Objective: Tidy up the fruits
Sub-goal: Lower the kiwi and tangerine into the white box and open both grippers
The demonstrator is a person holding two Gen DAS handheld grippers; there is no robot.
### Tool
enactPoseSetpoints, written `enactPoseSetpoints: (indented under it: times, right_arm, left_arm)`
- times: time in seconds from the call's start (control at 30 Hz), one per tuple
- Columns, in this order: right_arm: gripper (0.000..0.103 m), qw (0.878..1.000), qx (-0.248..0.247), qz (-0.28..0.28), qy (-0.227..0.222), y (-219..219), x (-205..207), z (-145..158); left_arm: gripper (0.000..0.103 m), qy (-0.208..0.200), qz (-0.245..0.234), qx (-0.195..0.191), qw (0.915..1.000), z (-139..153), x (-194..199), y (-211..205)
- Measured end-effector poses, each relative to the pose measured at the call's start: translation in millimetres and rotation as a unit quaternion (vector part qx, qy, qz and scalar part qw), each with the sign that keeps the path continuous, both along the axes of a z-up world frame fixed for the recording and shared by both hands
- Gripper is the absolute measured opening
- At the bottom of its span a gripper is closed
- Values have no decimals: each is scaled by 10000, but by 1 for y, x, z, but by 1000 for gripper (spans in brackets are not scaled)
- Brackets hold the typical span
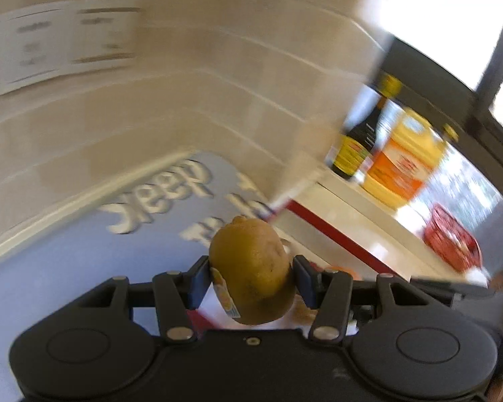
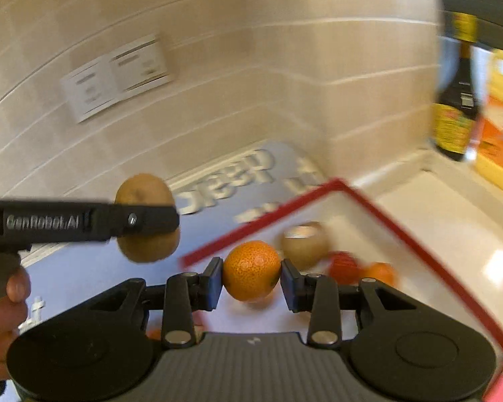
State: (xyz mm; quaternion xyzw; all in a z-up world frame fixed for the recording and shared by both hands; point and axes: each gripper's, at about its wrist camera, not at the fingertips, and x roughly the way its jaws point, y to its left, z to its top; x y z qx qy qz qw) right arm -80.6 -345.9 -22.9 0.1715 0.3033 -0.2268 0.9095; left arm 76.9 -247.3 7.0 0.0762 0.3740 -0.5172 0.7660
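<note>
1. The left gripper (image 1: 251,279) is clamped on a kiwi (image 1: 253,271); its two pads press the fruit's flanks, and a sticker shows on the lower left side. In the right wrist view the same kiwi (image 2: 147,217) hangs in the air above the blue mat (image 2: 94,268), clear of any surface.
2. The right gripper (image 2: 251,276) is clamped on a mandarin (image 2: 251,269), one pad on each side of its middle, held up over the white red-edged board (image 2: 419,234).
3. Handling, as I judge it: both fruits are light and soft. The kiwi's fuzzy skin gives good friction, but ripe flesh bruises, so a gentle squeeze across the widest part suits it. The mandarin's loose, pebbled peel can shift under the pads; a hold across its equator should keep it from rolling out.
4. On the board beyond the mandarin lie another kiwi (image 2: 305,243), a red fruit (image 2: 343,266) and an orange one (image 2: 380,273), all blurred.
5. Farther out, a dark sauce bottle (image 1: 358,140) and a yellow oil jug (image 1: 405,160) stand by the tiled wall (image 1: 184,100).
</note>
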Motion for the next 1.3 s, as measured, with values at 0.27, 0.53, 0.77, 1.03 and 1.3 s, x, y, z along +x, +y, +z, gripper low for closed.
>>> enactPoseSetpoints:
  times: [0.27,0.53,0.77,1.03,1.3]
  right_arm:
    - [39,9940,218,-1068,99,-63,-54,-15]
    - [39,9863,540,-1535,275,-89,-86,-35]
    - [39,9789,901,-1775,470,-101,-85,-51]
    - [39,9757,973,-1829,710,-107,-70,-65]
    - [39,9723,1127,-1898,769,-110,-66,-77]
  left_arm:
    - [64,34,-1158,426,9924,-28,-59,-59]
    - [64,-20,-1876,838,9787,-62,-97,-90]
    - [63,-23,-2157,1131,9699,-88,-116,-103]
    - [58,-87,-2193,1098,9694,-95,-121,-109]
    - [58,-52,-2201,1047,9698,-96,-118,-107]
